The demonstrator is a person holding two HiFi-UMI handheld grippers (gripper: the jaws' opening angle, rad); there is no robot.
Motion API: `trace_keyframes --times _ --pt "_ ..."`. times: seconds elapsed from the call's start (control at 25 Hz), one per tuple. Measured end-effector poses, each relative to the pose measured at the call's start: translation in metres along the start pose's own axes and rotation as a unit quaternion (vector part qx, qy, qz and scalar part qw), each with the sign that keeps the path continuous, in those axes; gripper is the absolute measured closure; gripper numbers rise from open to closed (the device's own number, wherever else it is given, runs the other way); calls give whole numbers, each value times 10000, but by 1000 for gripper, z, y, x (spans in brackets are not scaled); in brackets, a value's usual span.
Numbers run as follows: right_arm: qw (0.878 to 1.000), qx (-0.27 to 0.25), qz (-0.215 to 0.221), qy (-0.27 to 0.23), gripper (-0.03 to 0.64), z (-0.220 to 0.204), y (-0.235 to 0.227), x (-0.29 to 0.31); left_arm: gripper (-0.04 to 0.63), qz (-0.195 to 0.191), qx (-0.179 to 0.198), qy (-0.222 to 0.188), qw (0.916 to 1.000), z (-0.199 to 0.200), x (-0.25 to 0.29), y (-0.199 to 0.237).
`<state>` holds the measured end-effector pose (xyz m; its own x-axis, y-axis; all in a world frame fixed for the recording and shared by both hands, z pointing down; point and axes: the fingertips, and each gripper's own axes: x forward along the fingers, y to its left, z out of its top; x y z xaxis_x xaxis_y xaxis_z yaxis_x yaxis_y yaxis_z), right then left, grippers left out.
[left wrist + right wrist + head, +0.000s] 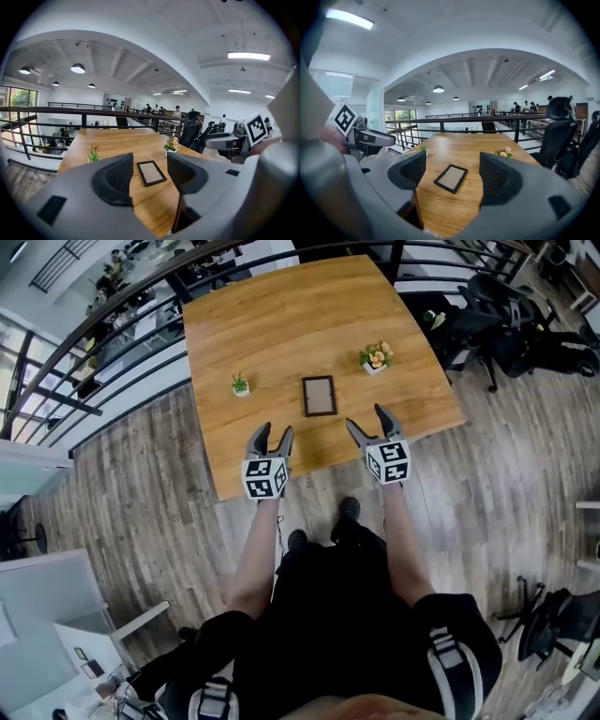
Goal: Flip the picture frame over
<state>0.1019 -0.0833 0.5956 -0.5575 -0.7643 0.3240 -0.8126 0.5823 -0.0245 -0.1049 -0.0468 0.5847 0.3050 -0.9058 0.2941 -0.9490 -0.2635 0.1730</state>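
The picture frame (319, 396) lies flat near the middle of the table (281, 324), long side running near to far. It is a slim rectangle with a thin dark border around a pale, dull panel. Whether that panel is the glass front or the backing I cannot tell. Lying flush on the wood, it offers no raised edge, so a flip would likely start by lifting one rim.

The left gripper (274, 431) and the right gripper (367, 420) hover over the near edge of the table, one to each side of the frame and apart from it. Both have their jaws spread wide with nothing between them. Each gripper view shows the frame through the gap, farther along the wood. This reads as a lined-up start for an approach from both sides. The jaws are grey and thick, with ribbed dark inner pads.

The tabletop is warm, smooth wood grain with rounded corners. A small green plant (241, 383) in a white pot stands left of the frame. A pot of orange and yellow flowers (376, 357) stands to its far right. Both are clear of the frame.
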Motion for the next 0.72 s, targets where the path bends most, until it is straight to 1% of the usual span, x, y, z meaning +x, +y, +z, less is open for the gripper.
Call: trace_keyframes --times 0.32,0.56,0.72 --pt "9994 -17 349 28 267 4 -30 24 368 317 -1 63 9995 2 26 -9" --pt "9984 -38 563 -28 270 10 -44 34 368 574 -77 75 9983 0 34 -14" --pt "9979 -45 641 11 272 4 -52 38 368 710 -103 52 9974 -2 39 -16"
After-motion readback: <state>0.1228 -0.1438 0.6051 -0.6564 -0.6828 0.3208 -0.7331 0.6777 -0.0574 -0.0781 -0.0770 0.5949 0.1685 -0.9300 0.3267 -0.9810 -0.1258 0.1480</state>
